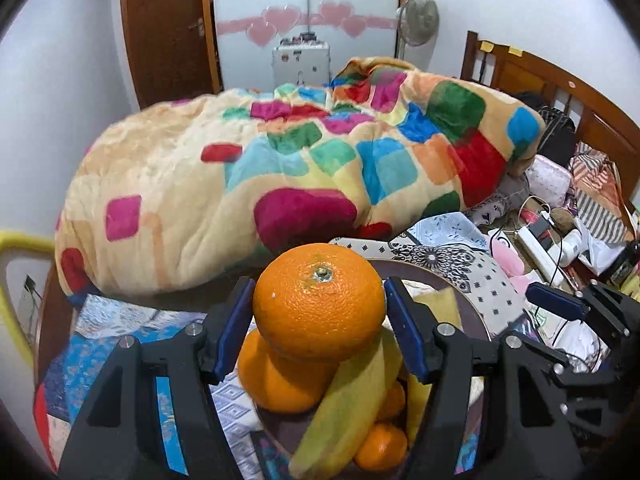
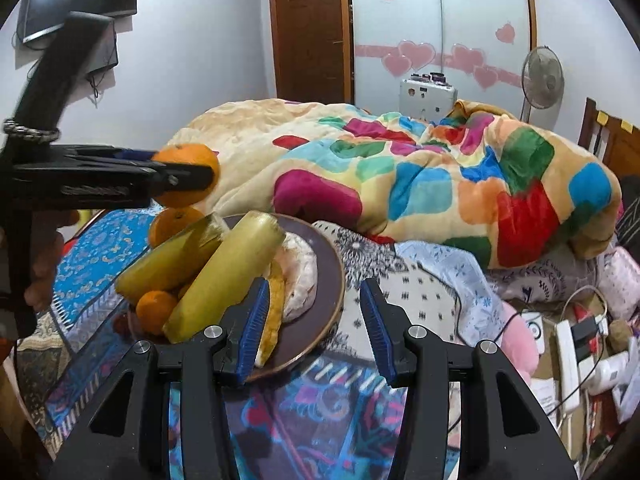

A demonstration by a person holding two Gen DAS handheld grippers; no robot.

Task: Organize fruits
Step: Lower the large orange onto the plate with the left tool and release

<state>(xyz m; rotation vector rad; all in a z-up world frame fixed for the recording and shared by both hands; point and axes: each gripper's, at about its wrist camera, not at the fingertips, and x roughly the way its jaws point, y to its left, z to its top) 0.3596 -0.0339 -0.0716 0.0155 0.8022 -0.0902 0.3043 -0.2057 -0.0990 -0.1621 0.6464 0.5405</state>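
My left gripper (image 1: 319, 314) is shut on a large orange (image 1: 319, 302) and holds it above a dark brown plate (image 1: 472, 304). The same orange shows in the right wrist view (image 2: 188, 178), held by the left gripper (image 2: 188, 172) over the plate (image 2: 324, 264). On the plate lie a second orange (image 1: 276, 380), two yellow-green bananas (image 1: 344, 408) (image 2: 224, 280), small tangerines (image 1: 380, 446) (image 2: 154, 306) and a pale flat bread-like piece (image 2: 302, 280). My right gripper (image 2: 312, 332) is open and empty, just in front of the plate's near edge; it also shows in the left wrist view (image 1: 560, 304).
The plate rests on a patterned blue cloth (image 2: 92, 264) on a bed. A big colourful blanket (image 1: 280, 168) lies heaped behind. Power strips, cables and clutter (image 2: 576, 344) lie to the right. A wooden headboard (image 1: 560, 92), fan (image 1: 418, 20) and door (image 1: 168, 28) stand behind.
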